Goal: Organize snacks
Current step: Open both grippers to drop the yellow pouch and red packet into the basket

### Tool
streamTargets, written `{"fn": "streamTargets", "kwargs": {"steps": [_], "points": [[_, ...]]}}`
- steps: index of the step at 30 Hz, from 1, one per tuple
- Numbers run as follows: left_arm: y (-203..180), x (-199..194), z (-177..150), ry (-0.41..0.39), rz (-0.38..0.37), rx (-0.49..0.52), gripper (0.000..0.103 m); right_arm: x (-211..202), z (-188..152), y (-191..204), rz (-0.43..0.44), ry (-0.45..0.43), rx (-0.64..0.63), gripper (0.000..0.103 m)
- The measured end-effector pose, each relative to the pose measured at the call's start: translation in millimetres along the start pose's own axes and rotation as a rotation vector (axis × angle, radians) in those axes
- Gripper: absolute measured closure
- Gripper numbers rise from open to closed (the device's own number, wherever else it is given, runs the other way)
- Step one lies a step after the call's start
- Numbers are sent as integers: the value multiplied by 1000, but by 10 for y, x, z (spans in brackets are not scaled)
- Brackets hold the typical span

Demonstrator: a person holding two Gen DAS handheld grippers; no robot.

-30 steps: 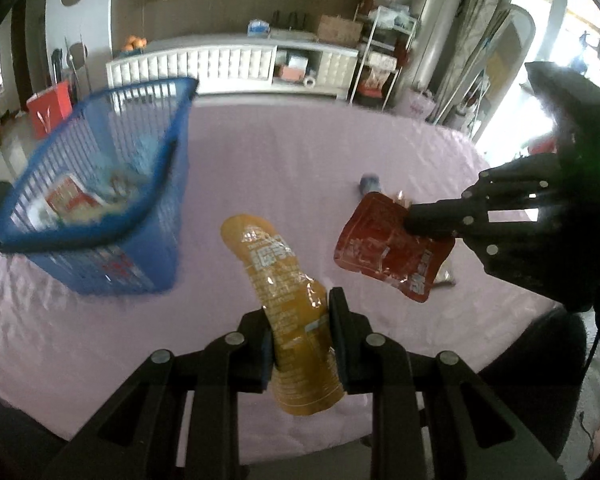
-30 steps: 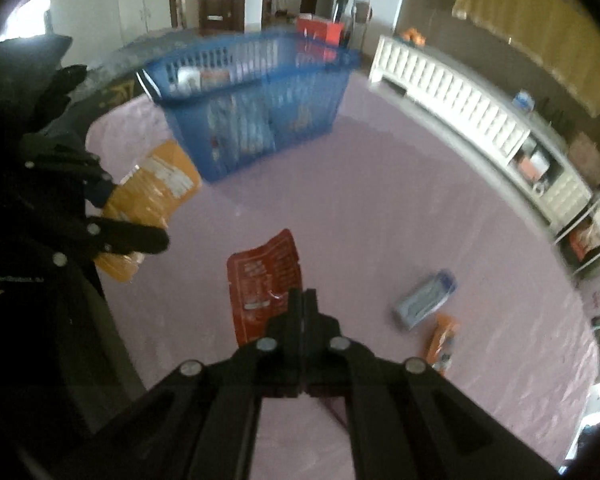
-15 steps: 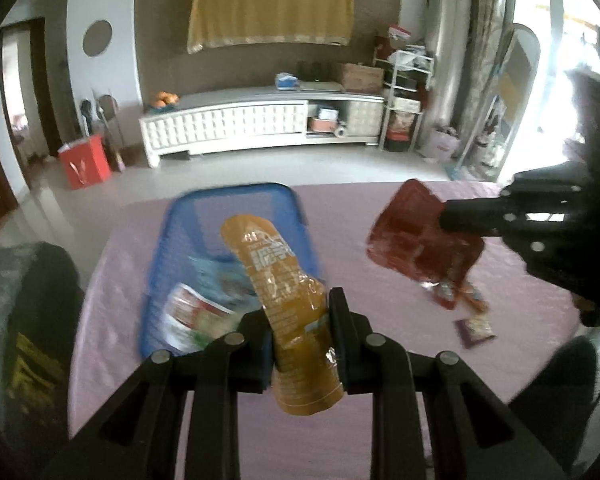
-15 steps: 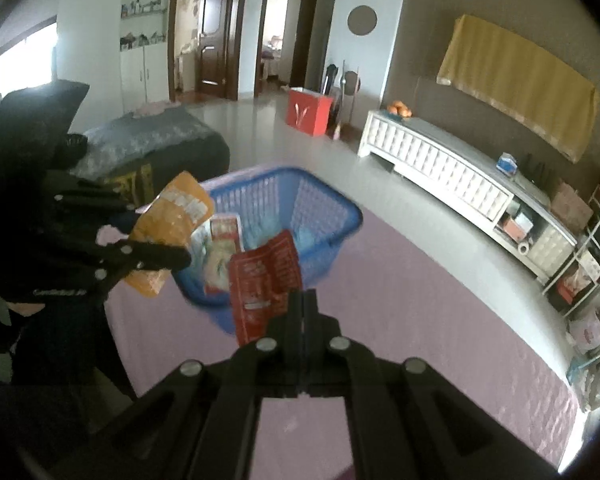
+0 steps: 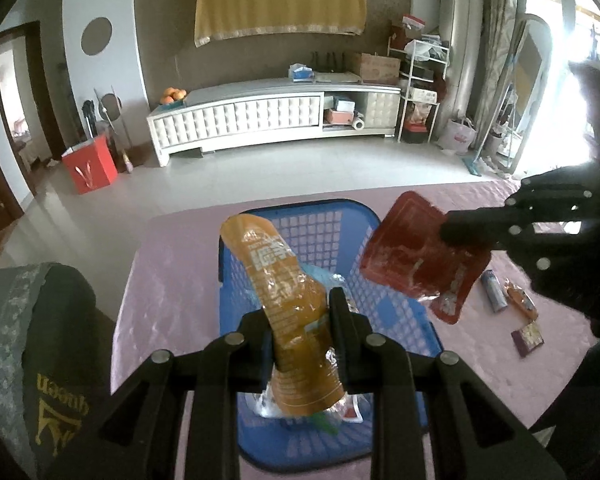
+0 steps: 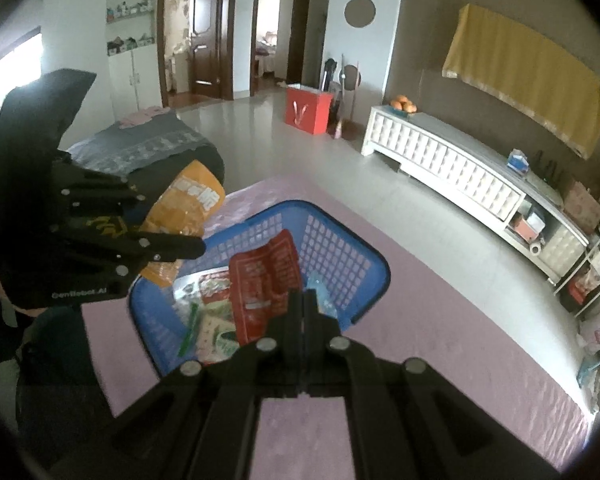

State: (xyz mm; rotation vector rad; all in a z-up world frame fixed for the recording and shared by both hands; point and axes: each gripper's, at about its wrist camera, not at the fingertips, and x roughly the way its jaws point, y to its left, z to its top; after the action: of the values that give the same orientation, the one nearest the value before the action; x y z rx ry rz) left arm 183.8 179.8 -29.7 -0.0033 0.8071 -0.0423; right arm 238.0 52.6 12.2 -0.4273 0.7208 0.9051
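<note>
Blue plastic mesh basket (image 5: 332, 240) sits on the pink-clothed table (image 5: 172, 280). Over it, left claw (image 5: 300, 312) clamps one orange snack pouch (image 5: 284, 292); right claw (image 6: 303, 300) pinches one red pouch (image 6: 266, 280). Three small packets (image 5: 512, 304) lie rightward.

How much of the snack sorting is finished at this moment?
Done: several packets lie in the blue basket. In hand: the left gripper holds an orange pouch and the right gripper a red pouch, both above it. Left: three snacks on the pink tablecloth.
</note>
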Motion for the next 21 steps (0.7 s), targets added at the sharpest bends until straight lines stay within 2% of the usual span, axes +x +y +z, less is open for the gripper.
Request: {"fn": "streamTargets", "kwargs": {"steps": [8, 11, 14, 16, 20, 21], "points": [[248, 464, 94, 41, -35, 5, 80, 572, 190, -17, -60, 78, 9, 101], [303, 635, 105, 67, -25, 19, 79, 720, 194, -26, -65, 102, 18, 101], [327, 735, 113, 74, -47, 10, 78, 839, 162, -24, -98, 136, 21, 101], [322, 787, 121, 71, -36, 23, 73, 883, 151, -25, -123, 148, 19, 101], [288, 818, 158, 65, -45, 51, 32, 899, 133, -51, -127, 164, 40, 101], [259, 800, 158, 61, -33, 68, 31, 899, 129, -55, -127, 174, 38, 100]]}}
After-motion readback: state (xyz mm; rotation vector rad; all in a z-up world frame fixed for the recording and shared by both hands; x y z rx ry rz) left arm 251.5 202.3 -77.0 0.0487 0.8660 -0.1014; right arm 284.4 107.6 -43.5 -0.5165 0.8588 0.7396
